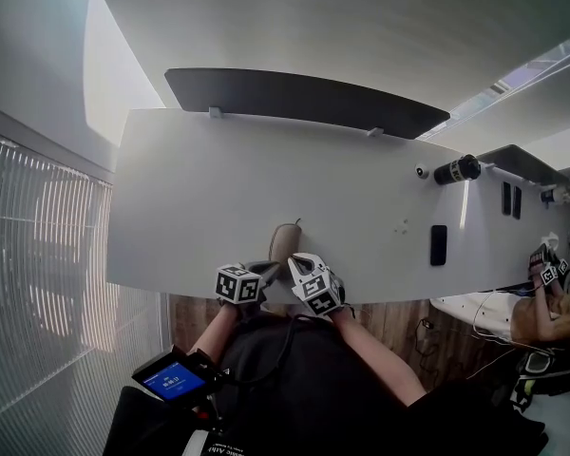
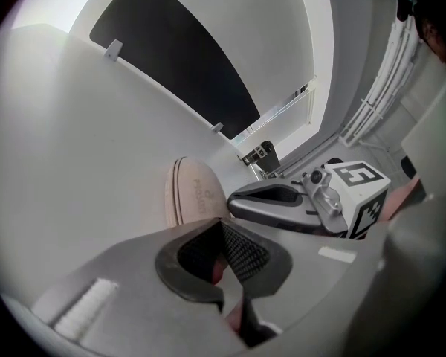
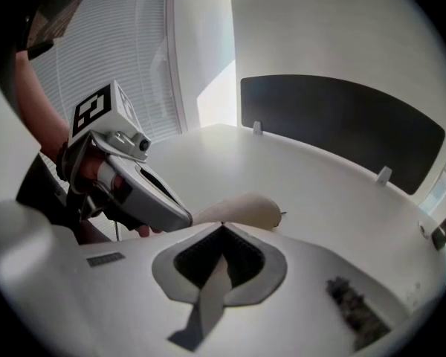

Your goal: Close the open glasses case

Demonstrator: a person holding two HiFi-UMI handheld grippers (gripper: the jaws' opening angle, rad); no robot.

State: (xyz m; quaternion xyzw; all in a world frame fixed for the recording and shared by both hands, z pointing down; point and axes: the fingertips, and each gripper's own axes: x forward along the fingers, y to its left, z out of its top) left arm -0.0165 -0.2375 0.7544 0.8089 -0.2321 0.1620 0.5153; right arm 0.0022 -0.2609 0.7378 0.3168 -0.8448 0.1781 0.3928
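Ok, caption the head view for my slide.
At the near edge of the white table, left gripper and right gripper sit side by side beside a tan glasses case.

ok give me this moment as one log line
glasses case: looks closed, near desk front edge | left gripper: shut, empty, beside case | right gripper: shut, empty, beside case

On my feed, each claw body reads as a smooth, light-grey moulded shell. The left claw [image 2: 223, 227] and the right claw [image 3: 223, 230] both carry black cross-hatched pads [image 3: 241, 253] set in a dark grey surround. Each unit mounts a white cube printed with black square markers: left cube [image 1: 237, 283], right cube [image 1: 315, 291]. A silver metal fitting [image 2: 323, 193] sits beside the cube. I note a dark top [image 1: 309, 392] crossed by a black cable [image 1: 287, 335].
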